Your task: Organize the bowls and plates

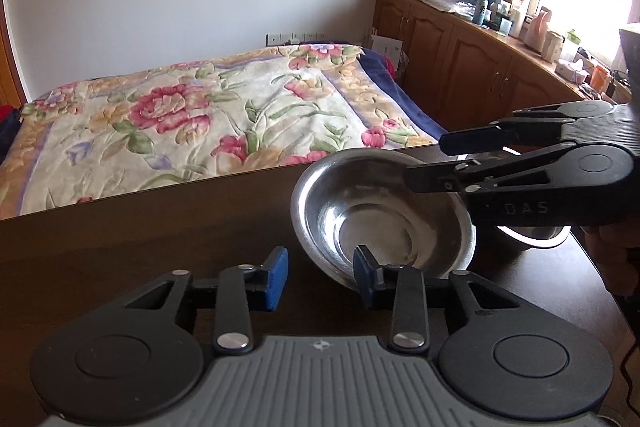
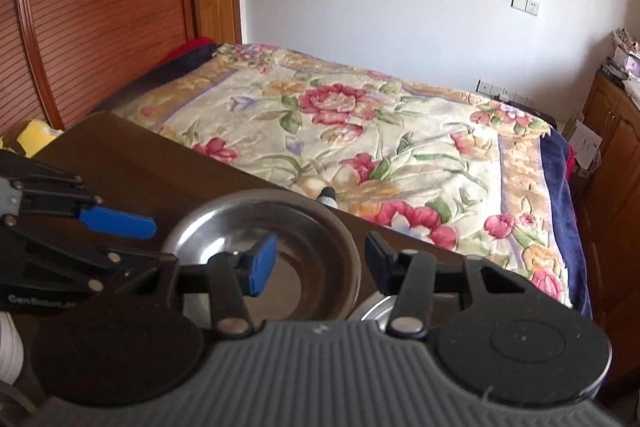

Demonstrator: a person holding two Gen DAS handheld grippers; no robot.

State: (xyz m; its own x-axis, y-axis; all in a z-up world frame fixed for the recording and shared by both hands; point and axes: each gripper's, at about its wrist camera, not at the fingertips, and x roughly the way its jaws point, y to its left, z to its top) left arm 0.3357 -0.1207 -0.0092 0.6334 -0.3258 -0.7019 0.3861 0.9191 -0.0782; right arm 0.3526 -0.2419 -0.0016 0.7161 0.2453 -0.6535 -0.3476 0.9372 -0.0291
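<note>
A steel bowl [image 1: 384, 215] sits on the dark wooden table [image 1: 140, 247], looking tipped toward the left wrist camera. My left gripper [image 1: 320, 279] is open at its near rim, the right finger just over the rim and the left finger outside. My right gripper [image 1: 426, 161] comes in from the right and is open across the far rim. In the right wrist view the bowl [image 2: 280, 227] has one finger of the right gripper [image 2: 320, 259] inside it and the other outside. The left gripper [image 2: 160, 243] shows at the bowl's left edge. A second steel bowl [image 1: 536, 237] lies behind, mostly hidden.
A bed with a floral blanket [image 1: 200, 115] lies just past the table's far edge. Wooden cabinets [image 1: 460, 67] with clutter on top run along the right wall. White plates [image 2: 8, 347] peek in at the lower left of the right wrist view.
</note>
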